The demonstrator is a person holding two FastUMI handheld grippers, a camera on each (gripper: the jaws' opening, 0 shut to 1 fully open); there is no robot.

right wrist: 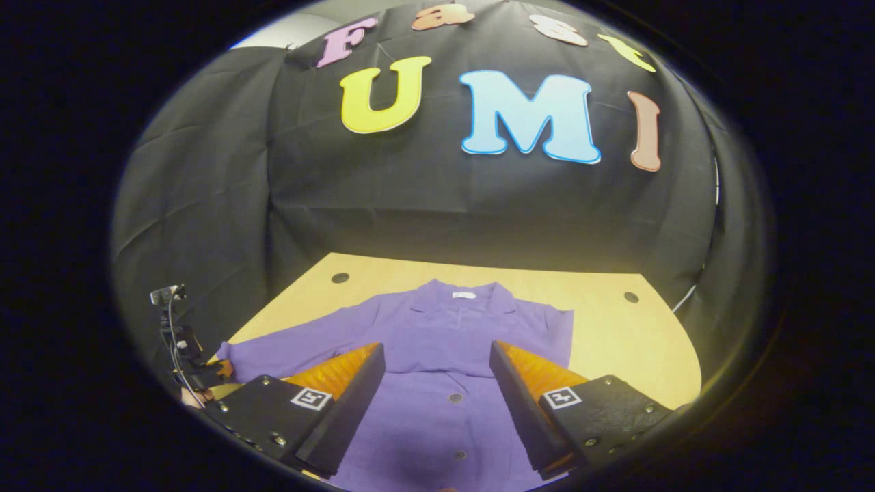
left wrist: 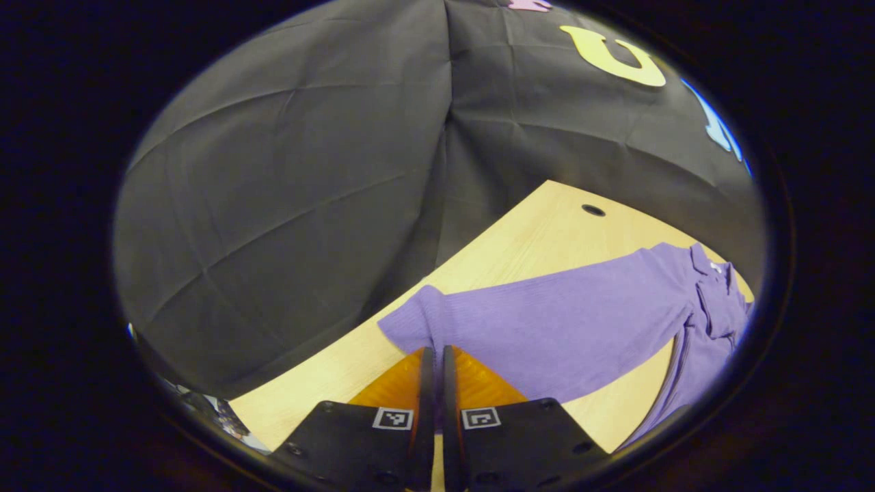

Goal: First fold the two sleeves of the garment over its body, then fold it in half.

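Right gripper view: garment (right wrist: 437,355) lies under the spread right gripper (right wrist: 437,383) (buttons up).

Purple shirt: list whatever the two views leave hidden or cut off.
- Left gripper view: whether the shut left tool actually pinches the sleeve; its own fingers cover the contact.
- Left gripper view: the shirt's body, cut off by the right edge.
- Right gripper view: the hem of the shirt, cut off by the bottom edge and partly covered by the open right tool.
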